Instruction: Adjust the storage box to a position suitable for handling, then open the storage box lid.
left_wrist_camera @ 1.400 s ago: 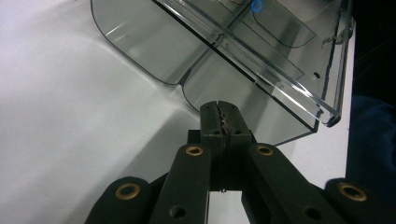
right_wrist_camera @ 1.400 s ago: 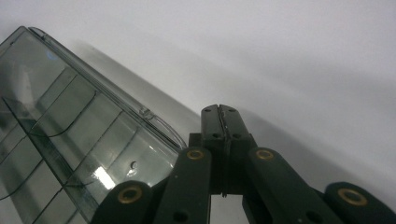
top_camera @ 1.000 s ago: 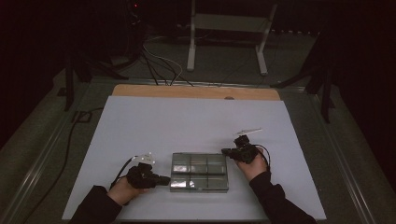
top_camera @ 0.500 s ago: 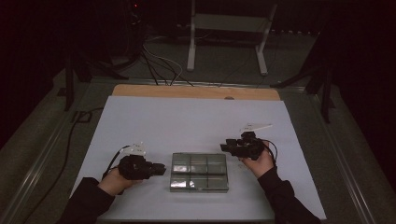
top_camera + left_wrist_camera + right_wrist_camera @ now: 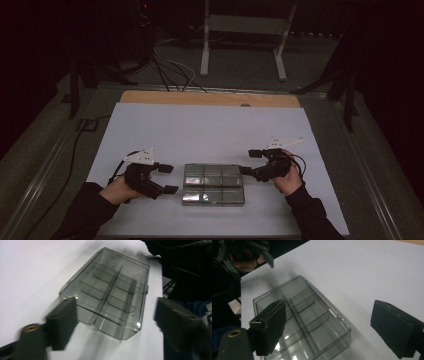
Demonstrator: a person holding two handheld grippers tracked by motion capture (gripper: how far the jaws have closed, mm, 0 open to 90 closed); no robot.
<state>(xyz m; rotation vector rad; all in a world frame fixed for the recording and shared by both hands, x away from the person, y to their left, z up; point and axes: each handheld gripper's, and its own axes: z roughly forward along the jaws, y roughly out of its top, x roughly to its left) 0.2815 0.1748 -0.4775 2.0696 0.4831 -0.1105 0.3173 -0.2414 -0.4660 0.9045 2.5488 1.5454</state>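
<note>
A clear plastic compartment box (image 5: pixel 213 184) lies flat and lidded on the white sheet near the front edge. My left gripper (image 5: pixel 169 179) hovers just left of it, apart from the box. Its jaws have just been opening and stand wide with nothing gripped. My right gripper (image 5: pixel 248 162) hangs off the box's right end, its jaws also just opened and holding nothing. In the left gripper view the box (image 5: pixel 110 290) lies beyond the spread left gripper (image 5: pixel 115 305). In the right gripper view the box (image 5: pixel 307 322) sits below the spread right gripper (image 5: pixel 328 312), with the left gripper (image 5: pixel 247 250) farther off.
The white sheet (image 5: pixel 210 125) covers the table, with a wooden strip (image 5: pixel 200 98) along its far edge. Behind the table stand a metal frame's legs (image 5: pixel 204 50) and loose cables (image 5: pixel 170 70) on the floor. Dark stand legs (image 5: pixel 75 85) flank the sides.
Both grippers have lifted and drawn back from the box's two ends, and their jaws have gone from shut to wide open. The box has stayed in place.
</note>
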